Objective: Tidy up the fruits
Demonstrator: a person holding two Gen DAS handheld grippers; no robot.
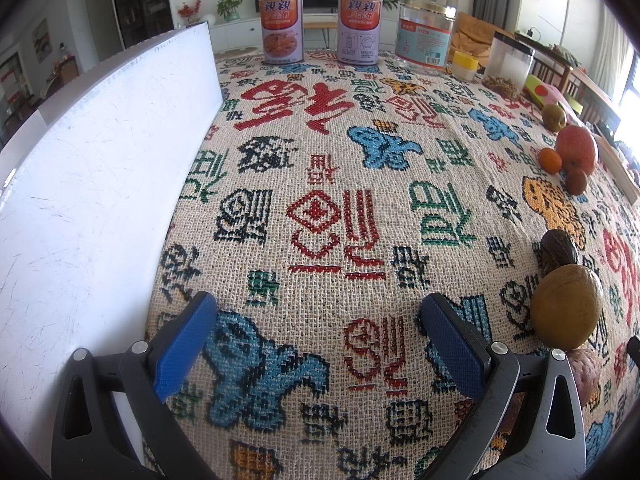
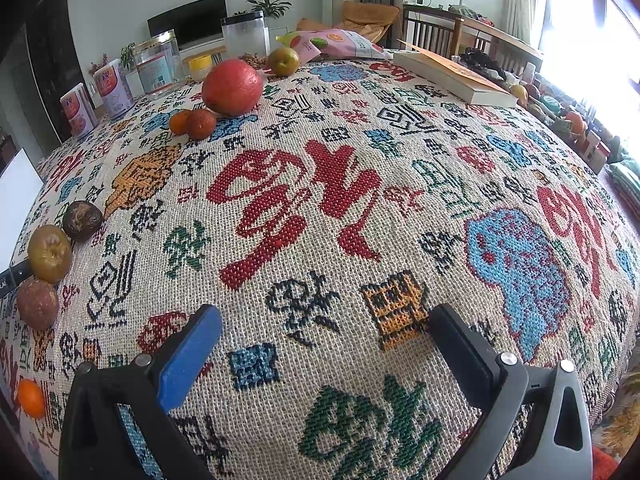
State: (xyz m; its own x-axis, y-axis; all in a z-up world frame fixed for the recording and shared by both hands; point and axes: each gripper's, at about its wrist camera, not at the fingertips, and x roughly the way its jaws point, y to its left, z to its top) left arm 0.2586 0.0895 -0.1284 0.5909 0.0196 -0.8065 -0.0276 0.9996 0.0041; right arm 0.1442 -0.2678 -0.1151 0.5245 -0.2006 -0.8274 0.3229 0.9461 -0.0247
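I count 8 fruits (image 2: 231, 87) on bench (image 2: 360, 208), 2 cans (image 1: 280, 28). Left tool (image 1: 320, 344) & right tool (image 2: 326, 348) both agape, empty. White board (image 1: 100, 168) at left edge.

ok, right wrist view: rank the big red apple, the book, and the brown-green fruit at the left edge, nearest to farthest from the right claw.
1. Brown-green fruit, at the left edge, in the row of three fruits; nearest the right claw.
2. Big red apple, farther back, left of centre, beside two small orange fruits.
3. Book, at the far right of the table; only slightly beyond the apple.
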